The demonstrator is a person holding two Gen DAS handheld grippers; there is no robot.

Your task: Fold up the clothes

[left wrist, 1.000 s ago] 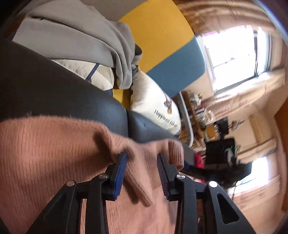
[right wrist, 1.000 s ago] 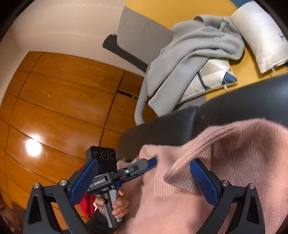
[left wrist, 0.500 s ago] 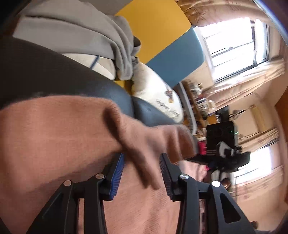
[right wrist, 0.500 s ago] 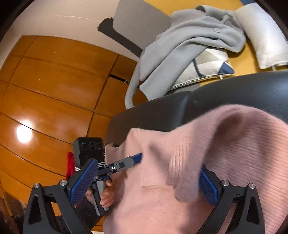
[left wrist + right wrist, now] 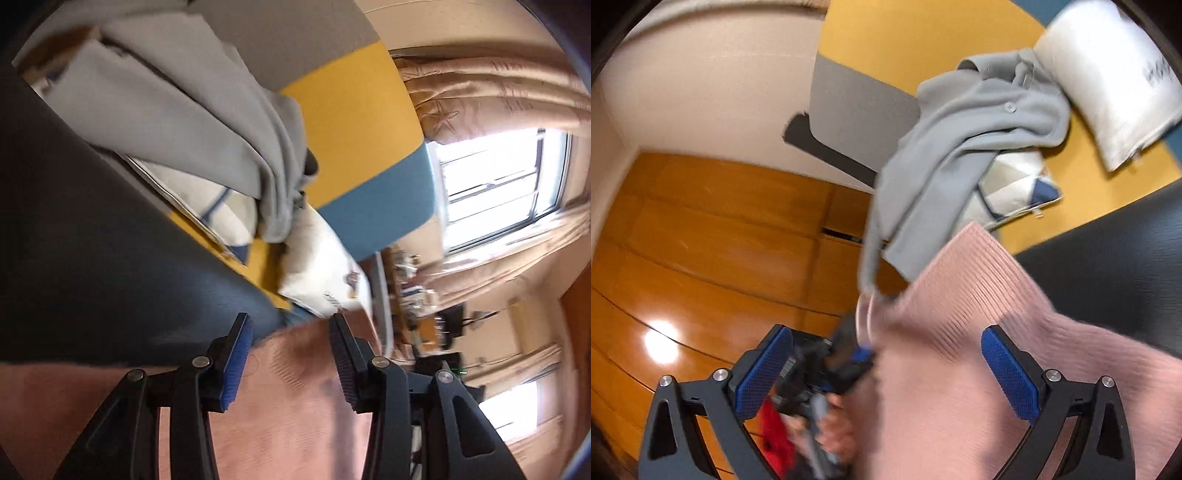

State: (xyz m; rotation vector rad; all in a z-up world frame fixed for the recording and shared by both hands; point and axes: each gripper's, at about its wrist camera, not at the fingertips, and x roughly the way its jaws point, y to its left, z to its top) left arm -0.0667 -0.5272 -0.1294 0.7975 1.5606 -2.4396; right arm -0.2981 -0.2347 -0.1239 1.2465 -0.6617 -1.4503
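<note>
Pink knit sweater (image 5: 960, 350) looks soft, light and floppy; grab its ribbed hem. Left tongs (image 5: 288, 354) and right tongs (image 5: 886, 365) both spread, gripping nothing.

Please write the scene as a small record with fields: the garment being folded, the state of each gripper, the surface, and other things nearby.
garment: pink knit sweater, blurred by motion
surface: black padded surface, sweater partly on it
left gripper: open, the sweater's edge lies between its fingers
right gripper: open, wide, sweater fabric between its fingers
other clothes: grey garment draped over a patterned cushion
other things: white pillow with printed text, lying on a yellow cover
background: window with beige curtains
</note>
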